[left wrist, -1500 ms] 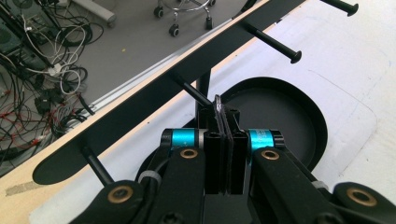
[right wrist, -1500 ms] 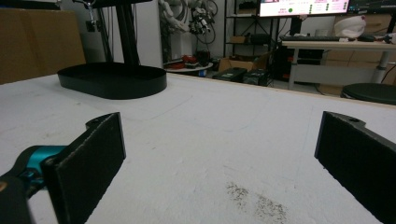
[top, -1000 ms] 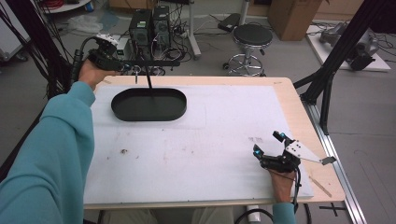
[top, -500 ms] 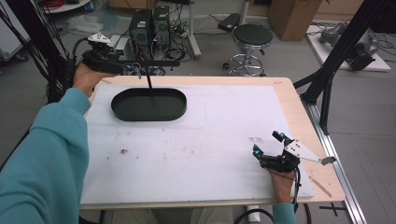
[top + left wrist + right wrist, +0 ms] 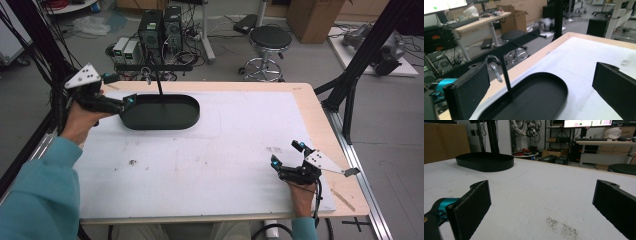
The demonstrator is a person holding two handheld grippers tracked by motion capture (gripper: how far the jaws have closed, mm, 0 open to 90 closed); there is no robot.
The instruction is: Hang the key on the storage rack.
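A black oval tray [image 5: 172, 116] lies at the table's far left, and a thin black post [image 5: 159, 86] rises from it to a crossbar [image 5: 152, 66]. My left gripper [image 5: 119, 89] hovers at the tray's left end. Its jaws have just been opening and stand wide apart, gripping nothing. The left gripper view looks between them [image 5: 540, 75] onto the tray [image 5: 541, 100], the post [image 5: 507, 80] and a metal hook [image 5: 496, 73]. My right gripper [image 5: 286, 153] rests open on the white mat near the front right. Bare mat lies between its jaws [image 5: 541, 195], with the tray [image 5: 486, 161] far ahead.
The white mat [image 5: 235, 145] covers most of the wooden table [image 5: 320, 120]. A small dark smudge [image 5: 133, 161] marks the mat at front left. Beyond the far edge stand computer towers [image 5: 160, 27] and a round stool [image 5: 270, 40]. A black frame leg [image 5: 350, 90] rises at the right.
The left hand has come nearer and lower, from behind the table's far edge by the crossbar to the tray's left end. The right gripper has not moved.
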